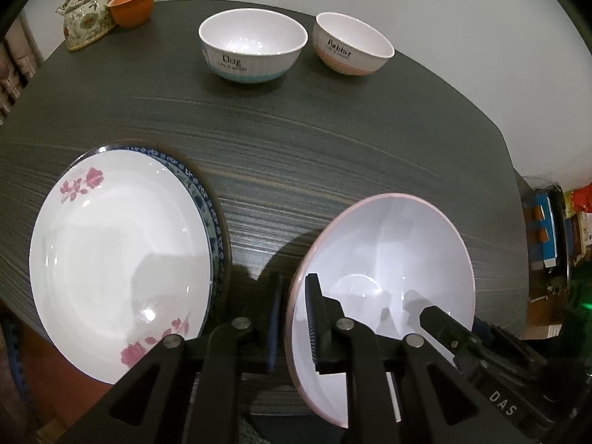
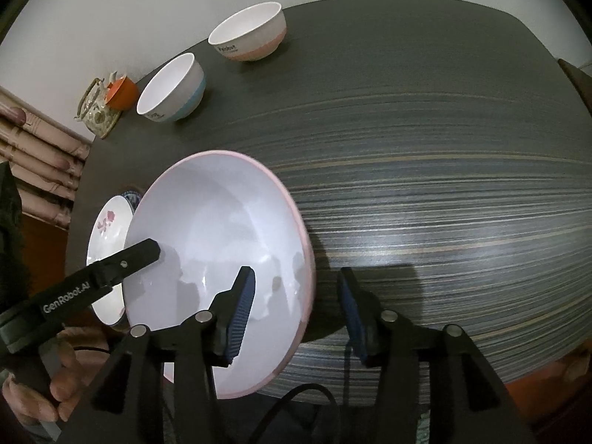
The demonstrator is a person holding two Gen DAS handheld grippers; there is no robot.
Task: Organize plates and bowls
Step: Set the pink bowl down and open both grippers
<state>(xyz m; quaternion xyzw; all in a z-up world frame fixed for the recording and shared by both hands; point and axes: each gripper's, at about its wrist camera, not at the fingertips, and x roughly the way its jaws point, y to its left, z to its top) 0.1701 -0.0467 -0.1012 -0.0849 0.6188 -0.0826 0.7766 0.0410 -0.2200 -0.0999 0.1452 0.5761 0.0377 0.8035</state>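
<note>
Item: pink-rimmed bowl (image 1: 384, 259), rim straddled by both unclenched hand-held grippers, left (image 1: 294, 325) and right (image 2: 296, 314); might tip off the table (image 2: 444, 148) edge.

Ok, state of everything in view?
Pink-rimmed bowl: empty, a gripper astride each side of its rim.
Left gripper: narrow about the rim, grip unclear.
Right gripper: open.
Floral plate: stacked on blue-patterned plate.
Dog bowl: upright, empty.
Rabbit bowl: upright, empty.
</note>
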